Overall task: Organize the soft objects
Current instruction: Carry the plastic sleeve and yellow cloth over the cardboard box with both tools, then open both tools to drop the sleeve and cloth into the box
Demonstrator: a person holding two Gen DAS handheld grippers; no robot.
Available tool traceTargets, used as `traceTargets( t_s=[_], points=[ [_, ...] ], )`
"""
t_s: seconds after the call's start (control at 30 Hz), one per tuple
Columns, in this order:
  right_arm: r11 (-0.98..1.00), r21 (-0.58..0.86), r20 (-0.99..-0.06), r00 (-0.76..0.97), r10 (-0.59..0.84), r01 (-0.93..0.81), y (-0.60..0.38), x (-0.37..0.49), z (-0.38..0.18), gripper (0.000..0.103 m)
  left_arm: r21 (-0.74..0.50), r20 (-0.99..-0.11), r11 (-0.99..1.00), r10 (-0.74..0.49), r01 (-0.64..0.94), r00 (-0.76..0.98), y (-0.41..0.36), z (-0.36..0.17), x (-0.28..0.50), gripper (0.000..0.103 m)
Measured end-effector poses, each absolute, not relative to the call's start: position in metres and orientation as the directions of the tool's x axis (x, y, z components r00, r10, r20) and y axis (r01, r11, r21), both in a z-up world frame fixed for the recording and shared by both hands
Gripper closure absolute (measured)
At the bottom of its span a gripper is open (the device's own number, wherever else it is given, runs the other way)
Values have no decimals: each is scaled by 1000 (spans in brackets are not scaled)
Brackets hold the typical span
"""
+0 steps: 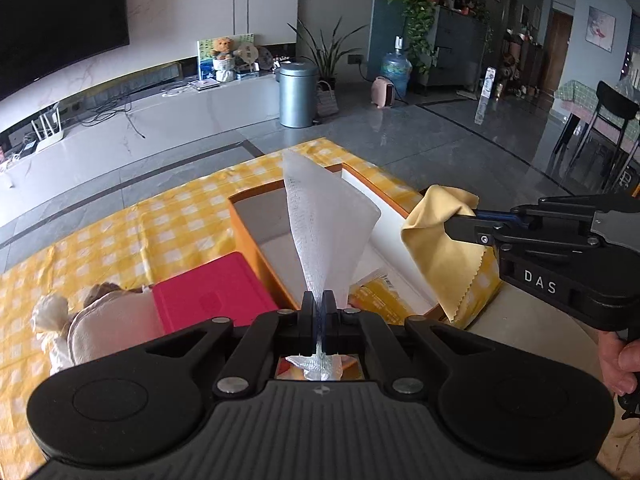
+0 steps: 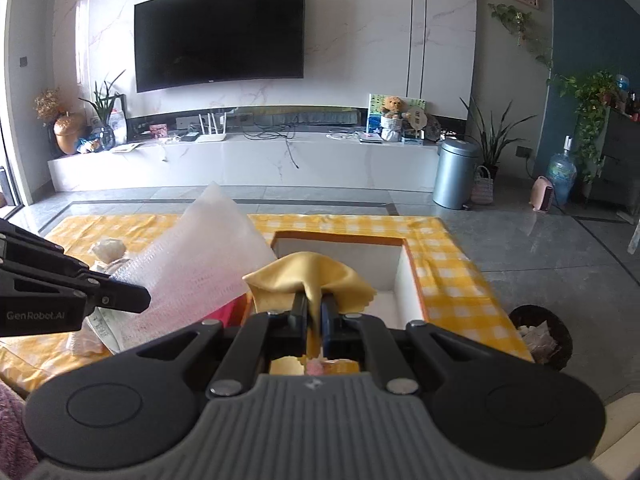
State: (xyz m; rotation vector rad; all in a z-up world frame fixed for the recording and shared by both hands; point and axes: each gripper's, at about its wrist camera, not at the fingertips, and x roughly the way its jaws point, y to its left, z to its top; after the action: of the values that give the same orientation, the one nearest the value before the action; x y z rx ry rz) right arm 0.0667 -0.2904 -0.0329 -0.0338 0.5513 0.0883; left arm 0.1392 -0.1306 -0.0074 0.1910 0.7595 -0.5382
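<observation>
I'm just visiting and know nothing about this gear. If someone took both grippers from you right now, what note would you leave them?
Left gripper: shut on the white mesh sheet, lifted over the orange box.
Right gripper: shut on the yellow cloth, also above the box.
On the checked tablecloth: red pouch and a beige cloth bag, left of the box.
Done: both pieces picked up.
Left: placing them, then probably the remaining items.

Right gripper [image 2: 314, 304] pinches yellow cloth [image 2: 316, 270] above orange box [image 2: 412, 276]; left gripper [image 2: 136, 300] grips white foam sheet [image 2: 208, 256]
</observation>
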Motion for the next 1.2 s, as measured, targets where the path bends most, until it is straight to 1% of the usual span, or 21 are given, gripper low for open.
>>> traceTargets(
  t_s=[0.2,0.37,0.47,0.63,0.93,0.97,1.03,1.1,1.13,1.17,1.2],
  points=[
    [995,-62,-584,811,30,-82,-312,102,-57,99,65,-753,812,-342,580,563,-178,-35,179,101],
    [980,-174,-648,760,-43,-93,-317,130,-90,99,117,-804,770,-297,627,515,-210,-63,198,101],
    [969,-217,-682,729,-63,-119,-318,143,-108,99,185,-819,733,-253,654,516,-227,-80,208,101],
    [963,-236,-725,684,-85,-131,-324,167,-131,99,270,-835,689,-181,673,520,-246,-109,221,101],
    [946,-266,-768,633,-93,-183,-324,186,-154,98,302,-858,656,-129,691,497,-257,-140,233,99],
    [944,-266,-776,624,-91,-193,-324,186,-155,97,294,-863,658,-128,694,488,-257,-141,234,98],
    [940,-269,-789,608,-91,-208,-322,188,-158,97,290,-869,658,-123,695,480,-255,-144,236,91],
    [935,-280,-795,599,-98,-219,-320,188,-161,96,300,-864,657,-120,691,489,-255,-143,236,90],
    [932,-287,-796,597,-102,-223,-319,188,-161,95,305,-859,657,-122,689,497,-254,-141,235,85],
    [929,-294,-797,595,-107,-226,-319,188,-160,92,309,-854,657,-126,687,504,-254,-139,235,82],
    [928,-297,-798,593,-110,-227,-319,189,-160,89,312,-849,659,-130,685,512,-253,-135,233,75]
  ],
)
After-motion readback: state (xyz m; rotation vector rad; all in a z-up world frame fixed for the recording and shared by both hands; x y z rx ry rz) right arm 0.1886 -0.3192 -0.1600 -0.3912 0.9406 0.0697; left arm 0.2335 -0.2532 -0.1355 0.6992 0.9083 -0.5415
